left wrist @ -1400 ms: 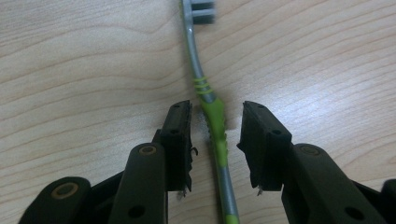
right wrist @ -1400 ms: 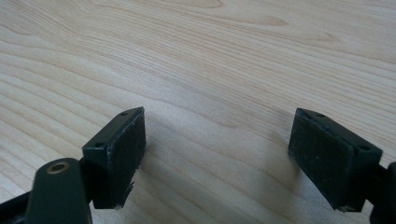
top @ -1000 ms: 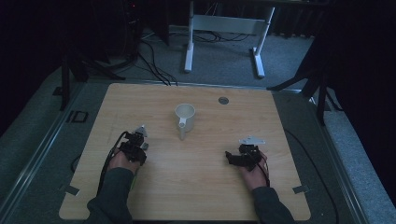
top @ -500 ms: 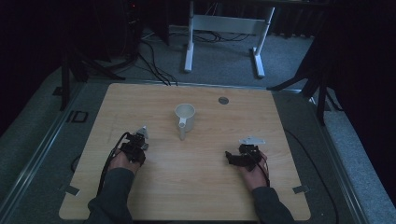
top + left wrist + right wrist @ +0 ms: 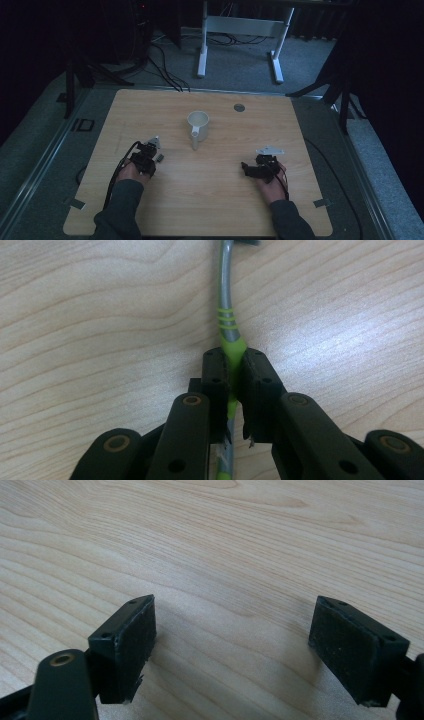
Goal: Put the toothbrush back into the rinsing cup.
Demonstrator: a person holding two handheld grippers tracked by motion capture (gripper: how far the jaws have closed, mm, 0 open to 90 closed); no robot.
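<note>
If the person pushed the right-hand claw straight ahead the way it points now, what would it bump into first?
Probably nothing soon. The right claw, open and holding nothing, faces bare wooden table in its own view. From above it seems aimed left, perhaps toward the left claw far off; depth is unclear.

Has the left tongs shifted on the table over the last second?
No. In the high view the left tongs sits at the same spot beside the white cup, shut on the green-and-grey handle.

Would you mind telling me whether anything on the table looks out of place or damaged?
Nothing stands out. The white ceramic mug stands upright mid-table with no spill. The left claw is shut on a grey-and-green utensil handle lying on the light wooden table; the right claw is open.
</note>
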